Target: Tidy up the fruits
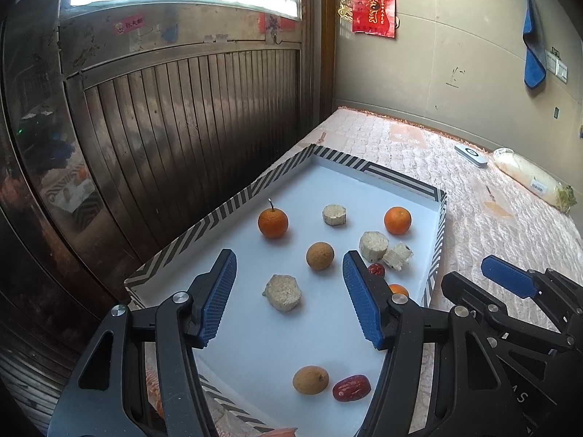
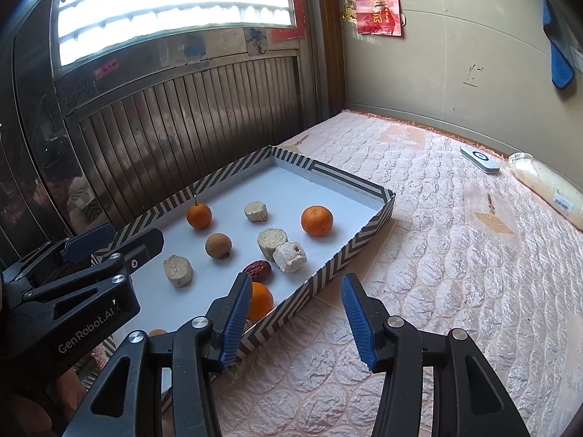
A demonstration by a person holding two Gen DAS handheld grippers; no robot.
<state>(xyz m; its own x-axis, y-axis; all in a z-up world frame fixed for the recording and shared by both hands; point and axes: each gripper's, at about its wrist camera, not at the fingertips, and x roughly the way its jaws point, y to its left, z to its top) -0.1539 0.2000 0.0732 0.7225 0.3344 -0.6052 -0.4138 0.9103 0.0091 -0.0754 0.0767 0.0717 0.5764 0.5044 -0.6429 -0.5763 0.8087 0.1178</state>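
A striped-rim tray (image 1: 233, 200) with a white floor lies on a mattress. In it are three oranges (image 1: 273, 223) (image 1: 397, 220) (image 2: 259, 300), two brown longans (image 1: 320, 255) (image 1: 310, 380), two red dates (image 1: 351, 388) (image 2: 258, 268) and several pale cut chunks (image 1: 281, 292). My left gripper (image 1: 289, 256) hovers open over the tray's near half, nothing between its pads. My right gripper (image 2: 297, 278) hangs open above the tray's right wall (image 2: 339, 258), its left finger in front of the near orange. Each gripper shows in the other's view (image 1: 473, 276) (image 2: 124, 238).
The quilted pink mattress (image 2: 419, 255) stretches right of the tray. A white flat device (image 1: 470, 155) and a bagged white vegetable (image 1: 532, 178) lie near the far wall. A dark wooden door (image 1: 182, 127) stands close behind the tray's left side. A hand (image 2: 22, 411) shows at lower left.
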